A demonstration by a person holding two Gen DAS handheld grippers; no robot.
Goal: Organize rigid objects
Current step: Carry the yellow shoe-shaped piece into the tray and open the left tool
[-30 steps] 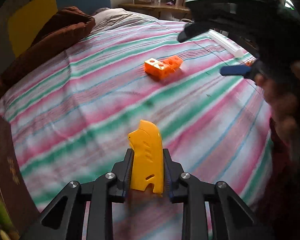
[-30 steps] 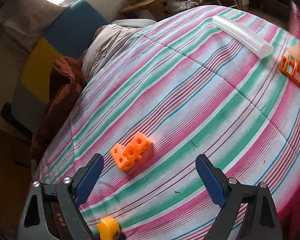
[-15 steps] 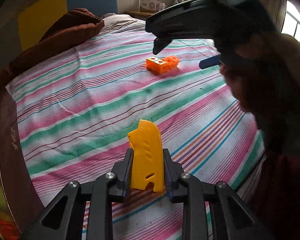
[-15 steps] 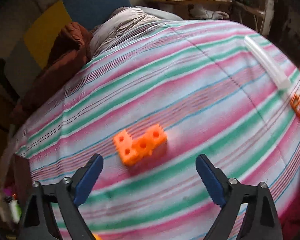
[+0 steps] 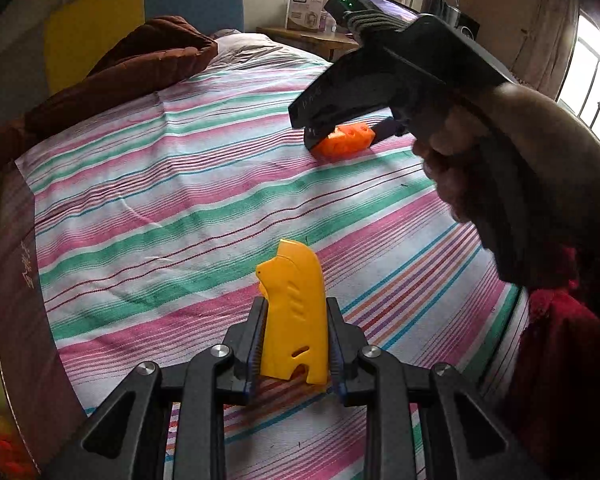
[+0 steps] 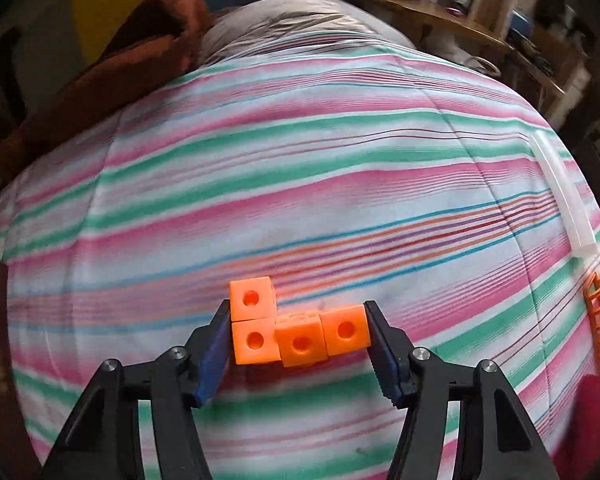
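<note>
An L-shaped orange block piece point(image 6: 296, 330) of four holed cubes lies flat; a yellow plastic piece point(image 5: 294, 318) stands upright.

Both grippers: black angular linkages, silver screws, ribbed blue pads point(image 6: 382, 354). The right gripper point(image 5: 348, 126) shows a green light; bare-skinned right hand point(image 5: 496, 152).

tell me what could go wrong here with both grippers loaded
The right gripper pinches the orange L-shaped block piece of four joined cubes end to end; squeezing could buckle it at the joints. The left gripper grips only the lower part of the yellow plastic handle-shaped piece, so it might pivot or slip.
</note>
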